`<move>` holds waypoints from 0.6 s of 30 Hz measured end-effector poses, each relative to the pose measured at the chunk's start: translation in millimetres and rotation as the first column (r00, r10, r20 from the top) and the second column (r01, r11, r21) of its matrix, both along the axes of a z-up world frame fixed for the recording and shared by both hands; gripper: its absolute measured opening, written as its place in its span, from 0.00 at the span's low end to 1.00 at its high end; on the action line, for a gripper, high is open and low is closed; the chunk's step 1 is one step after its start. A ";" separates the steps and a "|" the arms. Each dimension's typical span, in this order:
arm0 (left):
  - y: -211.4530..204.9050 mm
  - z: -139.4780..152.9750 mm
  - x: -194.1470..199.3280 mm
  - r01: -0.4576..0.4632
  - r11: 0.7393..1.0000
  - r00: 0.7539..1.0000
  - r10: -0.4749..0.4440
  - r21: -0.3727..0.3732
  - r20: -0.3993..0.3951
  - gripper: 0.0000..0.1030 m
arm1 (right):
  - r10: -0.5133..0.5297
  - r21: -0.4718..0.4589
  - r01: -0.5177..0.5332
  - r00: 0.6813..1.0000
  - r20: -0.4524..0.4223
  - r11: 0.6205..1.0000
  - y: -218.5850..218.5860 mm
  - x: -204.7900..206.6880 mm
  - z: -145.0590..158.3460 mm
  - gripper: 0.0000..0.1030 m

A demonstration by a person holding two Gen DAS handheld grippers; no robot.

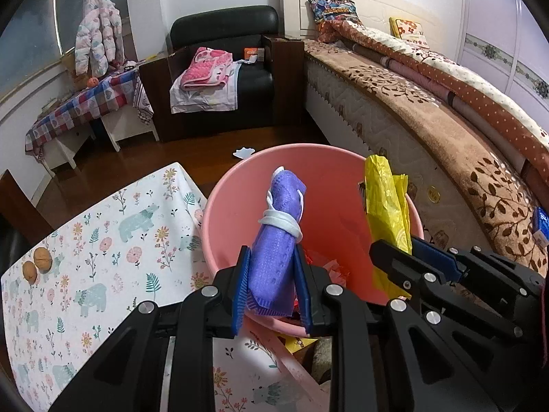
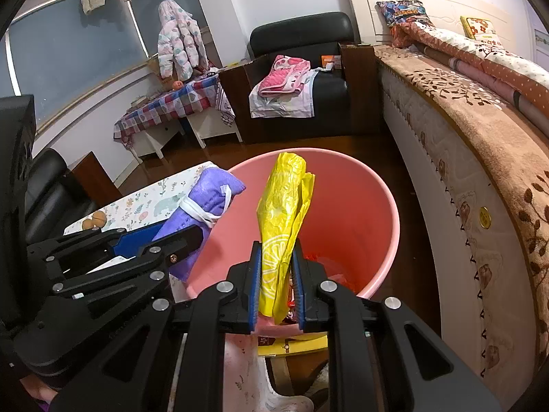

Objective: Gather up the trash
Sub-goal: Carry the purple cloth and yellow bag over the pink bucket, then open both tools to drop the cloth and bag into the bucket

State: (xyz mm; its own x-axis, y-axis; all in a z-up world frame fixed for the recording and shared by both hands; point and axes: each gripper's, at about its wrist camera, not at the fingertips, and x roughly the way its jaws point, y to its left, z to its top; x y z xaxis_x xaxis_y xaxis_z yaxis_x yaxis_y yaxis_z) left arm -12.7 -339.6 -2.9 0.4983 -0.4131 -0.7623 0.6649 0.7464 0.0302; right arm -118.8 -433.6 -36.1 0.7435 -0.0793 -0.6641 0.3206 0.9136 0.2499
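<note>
My left gripper (image 1: 272, 257) is shut on a rolled purple face mask (image 1: 279, 226) bound with its white ear loop, held over the pink bucket (image 1: 240, 185). My right gripper (image 2: 277, 254) is shut on a crumpled yellow plastic bag (image 2: 284, 206), held over the same pink bucket (image 2: 370, 206). Red and pink scraps (image 2: 329, 264) lie at the bucket's bottom. In the left wrist view the right gripper (image 1: 411, 250) and yellow bag (image 1: 384, 199) show at the right. In the right wrist view the left gripper (image 2: 178, 237) and the mask (image 2: 206, 195) show at the left.
A table with a floral bear cloth (image 1: 103, 257) is left of the bucket, with two walnuts (image 1: 36, 264) on it. A bed (image 1: 429, 110) runs along the right. A black armchair (image 1: 233, 68) with pink cloth stands behind. A white scrap (image 1: 243, 152) lies on the wooden floor.
</note>
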 end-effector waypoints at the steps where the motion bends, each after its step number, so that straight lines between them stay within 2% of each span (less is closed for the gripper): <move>1: -1.1 -1.8 1.4 0.000 1.000 1.000 0.000 0.002 -0.005 0.23 | 0.000 0.001 0.000 1.000 -0.003 1.000 -0.6 1.1 -0.7 0.16; 18: -17.4 -22.7 20.3 -0.007 0.999 0.999 0.009 0.031 -0.051 0.24 | -0.019 -0.013 0.018 0.999 -0.049 1.000 -7.2 17.0 -12.5 0.16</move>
State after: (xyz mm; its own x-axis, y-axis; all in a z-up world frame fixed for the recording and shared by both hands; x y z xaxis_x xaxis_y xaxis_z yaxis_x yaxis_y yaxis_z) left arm 7.5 -357.0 -25.6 0.4617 -0.3852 -0.7990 0.6600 0.7510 0.0194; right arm -101.8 -440.8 -48.6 0.7086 -0.1016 -0.6983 0.3492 0.9104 0.2219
